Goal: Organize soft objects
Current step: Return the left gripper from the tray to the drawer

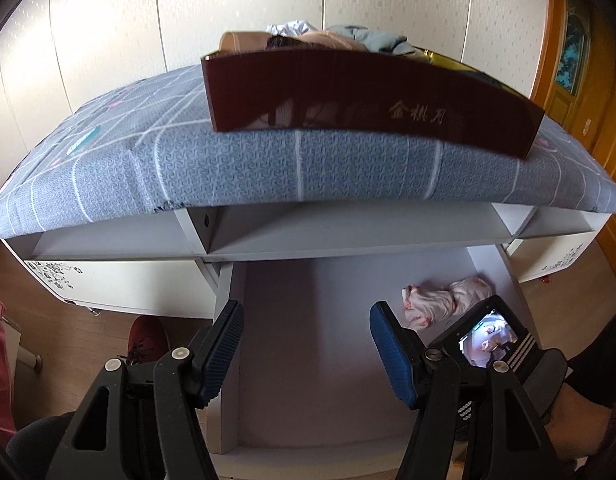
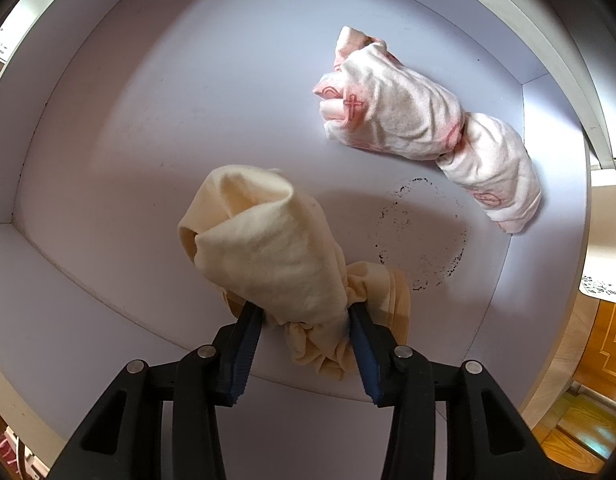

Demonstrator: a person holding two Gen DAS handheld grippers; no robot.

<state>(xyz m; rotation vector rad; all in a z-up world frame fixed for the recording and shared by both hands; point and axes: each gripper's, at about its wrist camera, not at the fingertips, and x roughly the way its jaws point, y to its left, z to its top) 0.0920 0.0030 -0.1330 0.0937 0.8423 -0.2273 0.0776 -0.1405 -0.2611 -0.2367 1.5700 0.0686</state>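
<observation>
Holding a cream roll (image 2: 268, 256) pinched in my right gripper (image 2: 304, 344) over the drawer (image 2: 108, 120); a pink roll (image 2: 424, 128) lies upper right inside. My left gripper (image 1: 304, 344) gapes empty; the box (image 1: 368, 108), upper centre, holds clothes (image 1: 348, 38)

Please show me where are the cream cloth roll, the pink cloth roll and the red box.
cream cloth roll (image 2: 268, 256): right wrist view, its wide upper fold.
pink cloth roll (image 2: 408, 116): right wrist view, its thicker half.
red box (image 1: 348, 100): left wrist view, its front wall.

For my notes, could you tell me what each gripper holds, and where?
The right gripper pinches the cream cloth bundle at its gathered, knotted end; the left gripper holds nothing.
</observation>
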